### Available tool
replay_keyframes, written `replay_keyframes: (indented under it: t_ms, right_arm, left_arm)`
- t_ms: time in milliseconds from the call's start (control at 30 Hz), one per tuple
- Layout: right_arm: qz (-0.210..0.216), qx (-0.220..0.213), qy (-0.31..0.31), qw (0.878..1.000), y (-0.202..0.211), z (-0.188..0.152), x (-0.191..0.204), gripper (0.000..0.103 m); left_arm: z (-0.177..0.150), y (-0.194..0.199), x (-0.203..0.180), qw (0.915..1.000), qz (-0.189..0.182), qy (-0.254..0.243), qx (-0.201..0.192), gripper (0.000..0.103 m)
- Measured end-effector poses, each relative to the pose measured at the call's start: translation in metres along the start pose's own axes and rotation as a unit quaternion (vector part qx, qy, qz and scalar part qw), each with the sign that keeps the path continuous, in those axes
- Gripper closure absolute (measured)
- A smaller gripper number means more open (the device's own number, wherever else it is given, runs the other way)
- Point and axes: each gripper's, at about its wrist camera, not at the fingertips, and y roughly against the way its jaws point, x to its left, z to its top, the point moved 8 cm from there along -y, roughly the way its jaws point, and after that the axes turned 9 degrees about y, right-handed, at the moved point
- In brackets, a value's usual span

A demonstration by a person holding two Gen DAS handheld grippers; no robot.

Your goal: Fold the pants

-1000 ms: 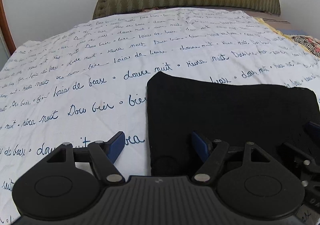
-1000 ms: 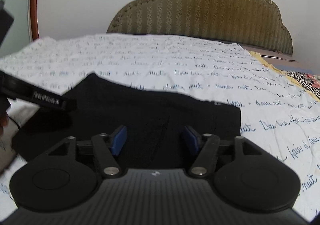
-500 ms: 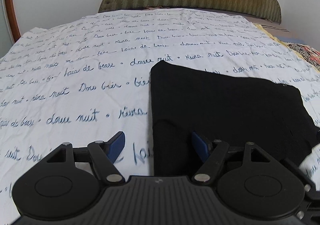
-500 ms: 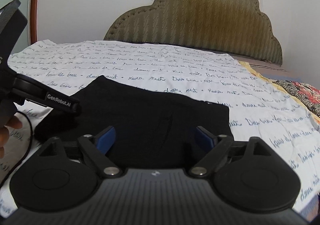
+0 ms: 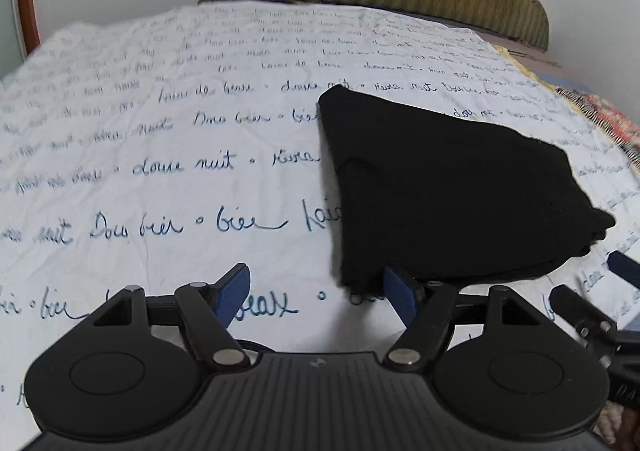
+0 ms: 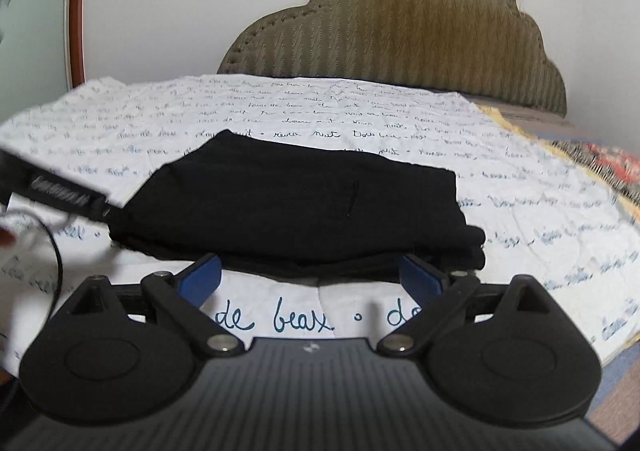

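The black pants [image 5: 444,187] lie folded into a compact stack on the white bed sheet [image 5: 160,171]. They also show in the right wrist view [image 6: 304,207], straight ahead. My left gripper [image 5: 320,291] is open and empty, just short of the stack's near left corner. My right gripper [image 6: 312,279] is open and empty, just short of the stack's near edge. The right gripper's tip [image 5: 592,303] shows at the right edge of the left wrist view. The left gripper's body [image 6: 60,199] shows at the left of the right wrist view.
The sheet with blue handwriting print covers the bed [image 6: 520,211]. An olive padded headboard [image 6: 420,31] stands at the far end against a white wall. A patterned cloth [image 6: 600,159] lies at the bed's right edge. A black cable [image 6: 56,263] hangs at the left.
Both grippers have pulled back from over the pants toward the near edge of the bed. The right gripper's jaws opened wider. The folded stack has stayed in place.
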Motion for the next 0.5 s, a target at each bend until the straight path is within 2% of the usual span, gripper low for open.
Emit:
replay_keyframes:
  t_ms: [67, 167, 233, 333, 400, 433, 500]
  right_arm:
    - [-0.003, -0.005, -0.008, 1.0, -0.001, 0.0, -0.008, 0.008]
    - [-0.004, -0.019, -0.025, 0.999, -0.006, 0.006, -0.029, 0.006]
    - [-0.001, -0.023, -0.064, 0.998, -0.012, 0.01, -0.055, 0.004]
    - [0.025, -0.018, -0.143, 0.989, -0.029, 0.011, -0.102, 0.002]
    - [0.056, -0.009, -0.203, 0.978, -0.044, 0.01, -0.133, 0.002]
    - [0.088, -0.001, -0.233, 0.968, -0.055, 0.008, -0.145, 0.002]
    - [0.164, 0.011, -0.294, 0.942, -0.075, 0.002, -0.162, 0.002]
  left_arm:
    - [0.006, -0.009, 0.008, 0.9988, -0.028, 0.031, 0.026, 0.029]
    - [0.018, -0.027, 0.015, 0.991, -0.077, 0.09, 0.063, 0.018]
    - [0.029, -0.039, 0.015, 0.9863, -0.099, 0.111, 0.072, 0.015]
    - [0.045, -0.058, 0.011, 0.9812, -0.119, 0.122, 0.091, 0.015]
    - [0.054, -0.07, 0.006, 0.978, -0.129, 0.128, 0.103, 0.013]
    - [0.058, -0.077, 0.004, 0.9762, -0.136, 0.129, 0.109, 0.011]
    - [0.067, -0.089, -0.003, 0.9731, -0.15, 0.127, 0.119, 0.003]
